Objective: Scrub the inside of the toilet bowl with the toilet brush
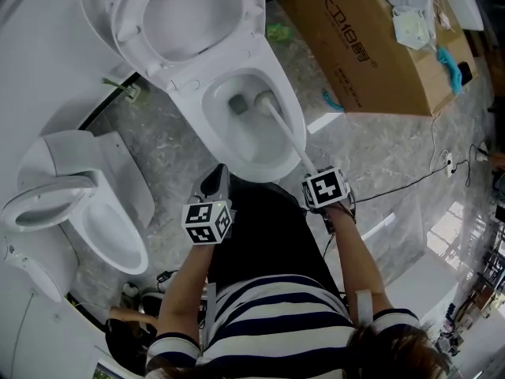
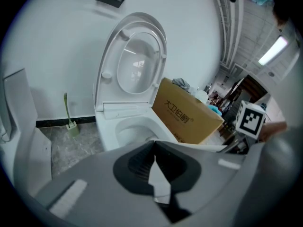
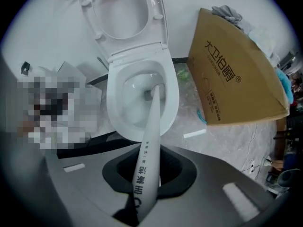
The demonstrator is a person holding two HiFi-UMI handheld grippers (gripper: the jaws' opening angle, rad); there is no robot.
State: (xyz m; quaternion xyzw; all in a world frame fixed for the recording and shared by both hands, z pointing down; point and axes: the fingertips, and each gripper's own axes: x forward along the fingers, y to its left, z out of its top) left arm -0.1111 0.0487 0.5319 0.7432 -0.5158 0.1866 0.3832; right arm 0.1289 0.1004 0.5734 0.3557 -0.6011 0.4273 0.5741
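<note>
Now: scrubbing step, brush down in the bowl. My right tongs (image 3: pixel 149 171) are clamped on the top end of the toilet brush (image 1: pixel 286 133). The right gripper view shows the pale handle running out from between the jaws, printed lettering facing up. The brush head sits low inside the toilet bowl (image 1: pixel 210 125), just beside the dark drain opening (image 1: pixel 237 103), toward the wall on my right. My left tongs (image 2: pixel 154 167) hang by the bowl's near edge, tips together, holding nothing.

How to do it well, as I judge it:
- The grip is far from the head, so the head will lever and skid on the glaze. Push along the shaft, not across it.
- Work slow circles from the drain up the wall to under the rim.
- Watch for twist, since a smooth round handle may roll between flat pads.

Materials:
- Bowl: glossy white ceramic, oval, steep-sided, slick.
- Handle: long, matte white plastic.
- Seat and lid (image 1: pixel 185 10): raised, thin shiny plastic.
- Floor (image 1: pixel 371 156): grey veined stone, polished.
- Cardboard box (image 1: pixel 363 50): lies near the bowl's right side, brown and dull.
</note>
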